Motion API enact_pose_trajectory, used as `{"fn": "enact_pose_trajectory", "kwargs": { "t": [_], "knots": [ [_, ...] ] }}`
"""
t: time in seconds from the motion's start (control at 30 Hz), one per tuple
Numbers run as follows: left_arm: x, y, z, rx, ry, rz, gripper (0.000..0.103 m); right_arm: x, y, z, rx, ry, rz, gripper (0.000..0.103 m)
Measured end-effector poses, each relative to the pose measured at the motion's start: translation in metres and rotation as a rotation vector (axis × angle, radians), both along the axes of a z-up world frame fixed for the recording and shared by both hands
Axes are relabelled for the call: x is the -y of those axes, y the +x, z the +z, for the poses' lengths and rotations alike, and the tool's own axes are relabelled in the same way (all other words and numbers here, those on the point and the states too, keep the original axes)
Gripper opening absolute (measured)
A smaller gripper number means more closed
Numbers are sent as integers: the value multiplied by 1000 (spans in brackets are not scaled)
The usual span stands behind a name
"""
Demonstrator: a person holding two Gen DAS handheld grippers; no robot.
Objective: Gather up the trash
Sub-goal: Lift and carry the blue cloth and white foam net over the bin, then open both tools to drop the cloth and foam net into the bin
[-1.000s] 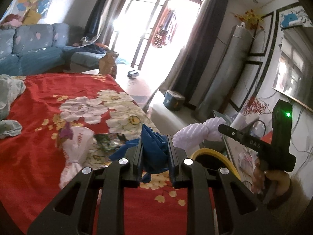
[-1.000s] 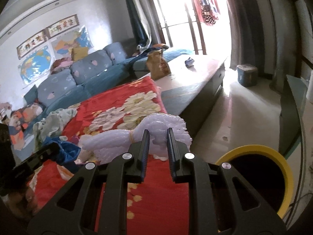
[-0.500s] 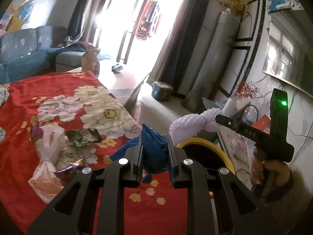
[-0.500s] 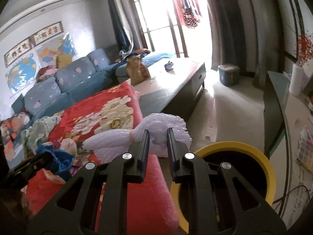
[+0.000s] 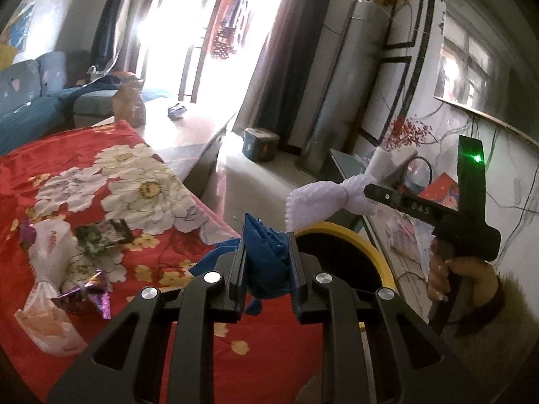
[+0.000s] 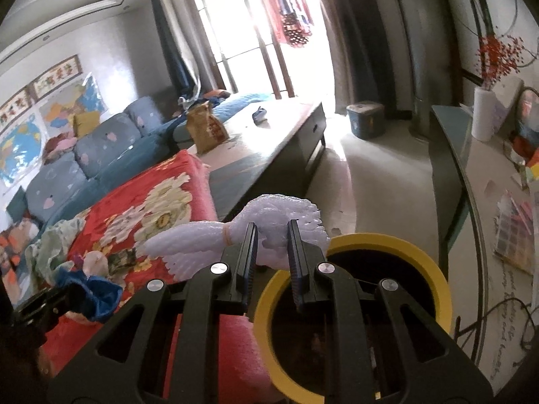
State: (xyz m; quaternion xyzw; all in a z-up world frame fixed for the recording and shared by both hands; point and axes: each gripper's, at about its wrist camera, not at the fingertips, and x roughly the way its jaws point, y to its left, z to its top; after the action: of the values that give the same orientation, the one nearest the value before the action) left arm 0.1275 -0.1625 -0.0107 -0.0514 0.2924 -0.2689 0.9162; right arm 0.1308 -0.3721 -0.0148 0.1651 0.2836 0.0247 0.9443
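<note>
Daylight glare blows out balcony door [image 5: 198,33]; room dimmer, fisheye edges warped, dark corners

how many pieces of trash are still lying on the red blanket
3: a white plastic bag, a dark green wrapper right of it, and a purple wrapper nearer the camera. More may be hidden.

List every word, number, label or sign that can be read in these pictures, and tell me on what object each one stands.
"DAS": white letters on the black finger of the right gripper, seen from the left wrist; a first character may be cut off.
Red print on the white knotted plastic bag: too blurred to read.
Red characters on the two framed wall banners: too small to read.
Dark cursive script on the glass-topped side table: cannot be read with certainty.
</note>
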Motion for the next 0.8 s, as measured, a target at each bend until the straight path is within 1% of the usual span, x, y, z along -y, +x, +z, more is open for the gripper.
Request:
{"fn": "enact_pose_trajectory", "kwargs": {
  "t": [0.43, 0.8],
  "knots": [
    [37, 0, -6, -4, 32, -82, 20, 32, -4, -18, -42, 17, -96, 13],
    [76, -4, -19, -16, 59, -167, 20, 56, -6, -34, -84, 23, -178, 13]
  ]
}}
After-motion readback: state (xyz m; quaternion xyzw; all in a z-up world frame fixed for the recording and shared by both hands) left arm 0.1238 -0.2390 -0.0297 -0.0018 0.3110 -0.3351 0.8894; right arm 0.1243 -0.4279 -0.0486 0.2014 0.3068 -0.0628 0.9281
